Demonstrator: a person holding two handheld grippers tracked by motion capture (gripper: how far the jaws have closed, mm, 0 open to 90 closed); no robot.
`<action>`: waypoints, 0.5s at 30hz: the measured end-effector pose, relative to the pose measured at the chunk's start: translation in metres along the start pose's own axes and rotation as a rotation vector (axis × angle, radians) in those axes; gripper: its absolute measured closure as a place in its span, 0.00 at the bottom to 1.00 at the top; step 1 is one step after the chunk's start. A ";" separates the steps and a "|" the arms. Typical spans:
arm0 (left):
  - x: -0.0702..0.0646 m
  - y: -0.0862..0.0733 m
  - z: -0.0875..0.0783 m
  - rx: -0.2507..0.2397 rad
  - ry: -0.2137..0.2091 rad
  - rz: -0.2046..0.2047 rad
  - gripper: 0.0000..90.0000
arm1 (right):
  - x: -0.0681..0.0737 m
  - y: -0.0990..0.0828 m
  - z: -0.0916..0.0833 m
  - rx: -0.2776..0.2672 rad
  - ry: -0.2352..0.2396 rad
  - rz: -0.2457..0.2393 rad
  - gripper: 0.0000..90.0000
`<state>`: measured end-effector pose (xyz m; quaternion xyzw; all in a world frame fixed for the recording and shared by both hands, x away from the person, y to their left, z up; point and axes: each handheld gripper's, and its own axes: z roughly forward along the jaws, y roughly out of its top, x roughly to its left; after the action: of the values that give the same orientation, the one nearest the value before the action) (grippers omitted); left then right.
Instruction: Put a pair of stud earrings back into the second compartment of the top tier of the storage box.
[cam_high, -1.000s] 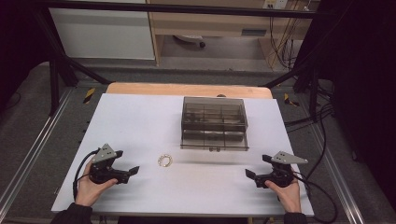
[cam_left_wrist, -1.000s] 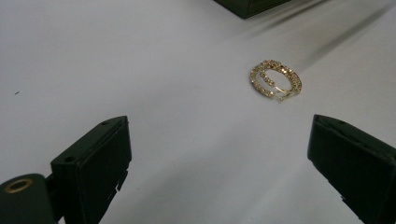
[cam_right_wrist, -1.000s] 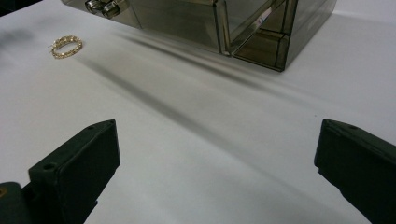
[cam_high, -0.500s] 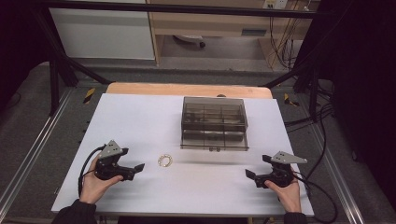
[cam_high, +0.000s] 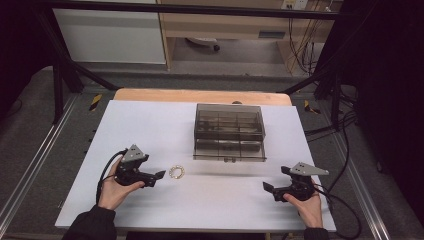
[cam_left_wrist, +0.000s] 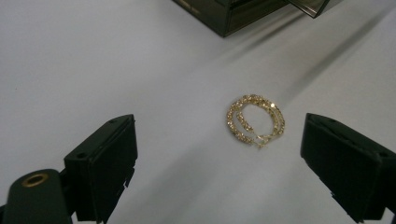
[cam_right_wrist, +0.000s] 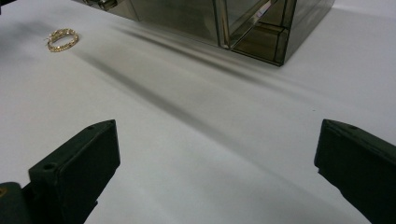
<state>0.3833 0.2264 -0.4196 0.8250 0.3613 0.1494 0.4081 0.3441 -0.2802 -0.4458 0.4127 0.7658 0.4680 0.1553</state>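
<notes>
Gold bracelet (cam_high: 176, 172) lies flat on the white table (cam_high: 150, 125), in front of the box and a bit toward the person's left, well apart from it; looks like two sparkly hoops lying one on the other, touching. Left gripper (cam_high: 156, 175) sits just beside the bracelet on its left side, jaws pointing at it. In the left gripper view the bracelet (cam_left_wrist: 255, 122) is ahead of the jaws, closer to the right-hand one, not between the pads, nothing touching it. Left jaws stand wide apart and have just been closing slightly, with nothing between them. Left hand (cam_high: 116, 187) wraps the gripper body, cable looping off its outer side. Smoked clear compartment box (cam_high: 229, 132) is at table centre, lid down, dividers visible through the top; contents too dim to tell. Right gripper (cam_high: 269, 189) is near the front right edge, well apart from bracelet and box, jaws spread wide and empty, held in the right hand (cam_high: 306, 205). In the right gripper view the bracelet (cam_right_wrist: 62, 39) is far off at upper left, box corner (cam_right_wrist: 261, 28) ahead.
</notes>
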 end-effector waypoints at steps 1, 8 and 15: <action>-0.001 0.001 0.002 0.004 0.002 0.000 0.13 | 0.000 0.000 0.000 0.000 -0.001 0.000 0.01; -0.005 0.009 0.019 0.044 0.034 0.012 0.19 | 0.000 0.000 0.000 0.004 -0.003 -0.003 0.01; -0.011 0.012 0.034 0.074 0.049 0.025 0.31 | 0.000 0.000 0.001 0.007 -0.005 -0.008 0.01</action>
<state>0.3997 0.1947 -0.4304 0.8400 0.3664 0.1612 0.3662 0.3444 -0.2800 -0.4464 0.4115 0.7687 0.4637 0.1575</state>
